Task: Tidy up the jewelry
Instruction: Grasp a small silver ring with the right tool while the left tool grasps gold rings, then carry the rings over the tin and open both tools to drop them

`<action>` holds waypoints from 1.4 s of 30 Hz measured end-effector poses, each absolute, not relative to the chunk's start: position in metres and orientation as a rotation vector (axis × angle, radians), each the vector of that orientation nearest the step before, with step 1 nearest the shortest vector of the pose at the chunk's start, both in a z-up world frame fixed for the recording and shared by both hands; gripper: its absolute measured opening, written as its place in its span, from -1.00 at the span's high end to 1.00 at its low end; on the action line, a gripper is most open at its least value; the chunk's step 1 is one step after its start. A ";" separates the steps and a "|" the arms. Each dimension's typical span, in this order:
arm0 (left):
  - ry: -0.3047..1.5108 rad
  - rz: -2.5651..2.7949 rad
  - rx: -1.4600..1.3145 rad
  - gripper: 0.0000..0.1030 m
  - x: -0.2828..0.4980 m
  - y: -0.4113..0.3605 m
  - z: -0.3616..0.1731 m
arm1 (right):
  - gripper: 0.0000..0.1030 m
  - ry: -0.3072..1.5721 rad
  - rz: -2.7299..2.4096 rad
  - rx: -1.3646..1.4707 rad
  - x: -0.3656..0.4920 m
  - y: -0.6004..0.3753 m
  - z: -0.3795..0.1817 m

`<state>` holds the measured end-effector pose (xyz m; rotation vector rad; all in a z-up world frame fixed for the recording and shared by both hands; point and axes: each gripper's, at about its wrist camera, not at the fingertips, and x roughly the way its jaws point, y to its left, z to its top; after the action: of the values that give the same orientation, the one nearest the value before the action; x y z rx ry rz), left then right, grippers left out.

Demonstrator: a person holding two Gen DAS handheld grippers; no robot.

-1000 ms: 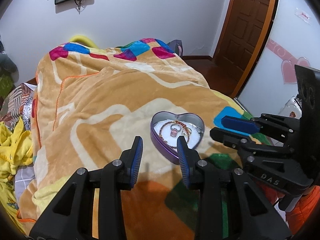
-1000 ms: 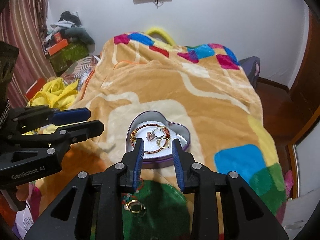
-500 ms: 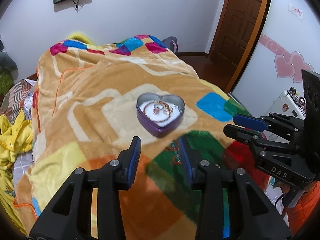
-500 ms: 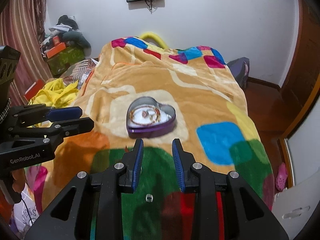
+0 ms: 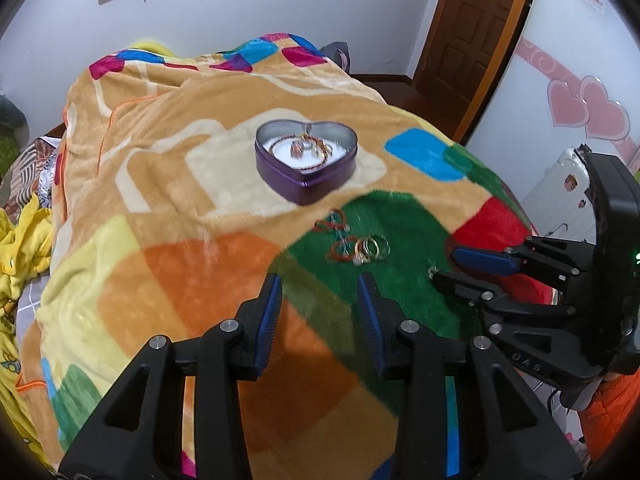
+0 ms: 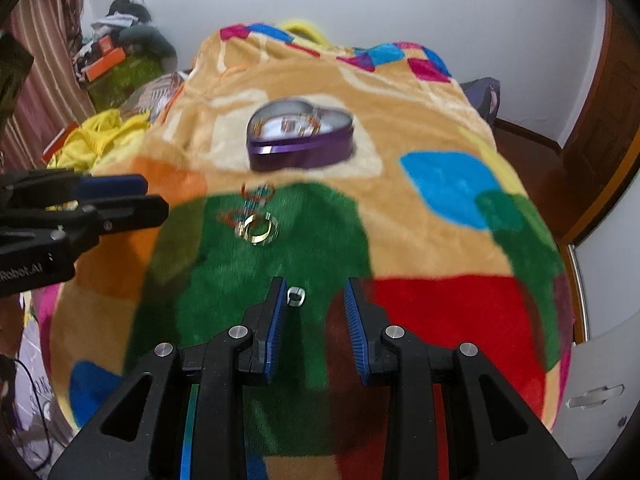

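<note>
A purple heart-shaped tin point(image 5: 306, 160) sits open on the bed blanket and holds a beaded bracelet and rings; it also shows in the right wrist view point(image 6: 301, 142). On the green patch nearer me lie gold bangles point(image 5: 372, 249) point(image 6: 258, 229) and red bead bracelets point(image 5: 338, 236) point(image 6: 256, 194). A small silver ring point(image 6: 296, 295) lies just ahead of my right gripper point(image 6: 314, 292), close to its left finger. My right gripper is open and empty. My left gripper point(image 5: 318, 292) is open and empty, well short of the bangles.
The colourful blanket point(image 5: 180, 184) covers the bed. Yellow clothes point(image 5: 20, 240) lie at the left. A brown door point(image 5: 476, 32) and a white wall with pink hearts point(image 5: 580, 108) are at the right. Clutter point(image 6: 120, 56) is stacked at the far left.
Both grippers have pulled back from the tin toward the bed's near end. The loose bangles, red bracelets and silver ring have come into view.
</note>
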<state>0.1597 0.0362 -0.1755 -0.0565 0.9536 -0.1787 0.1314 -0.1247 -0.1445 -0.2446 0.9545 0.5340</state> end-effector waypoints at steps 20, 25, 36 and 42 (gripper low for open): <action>0.980 -0.258 -0.023 0.52 0.181 -0.005 -0.192 | 0.82 0.898 0.574 -0.205 0.129 -0.137 -0.144; 0.992 -0.262 -0.008 0.52 0.198 -0.014 -0.198 | 0.82 0.891 0.546 -0.178 0.137 -0.151 -0.139; 0.982 -0.233 0.069 0.60 0.210 -0.022 -0.211 | 0.82 0.899 0.532 -0.134 0.145 -0.164 -0.139; 0.968 -0.229 0.049 0.60 0.206 -0.017 -0.205 | 0.82 0.882 0.528 -0.116 0.147 -0.167 -0.132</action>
<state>0.2059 -0.0167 -0.2053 0.0486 0.9675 -0.2289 0.1469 -0.1674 -0.1320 -0.1163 0.8821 0.5278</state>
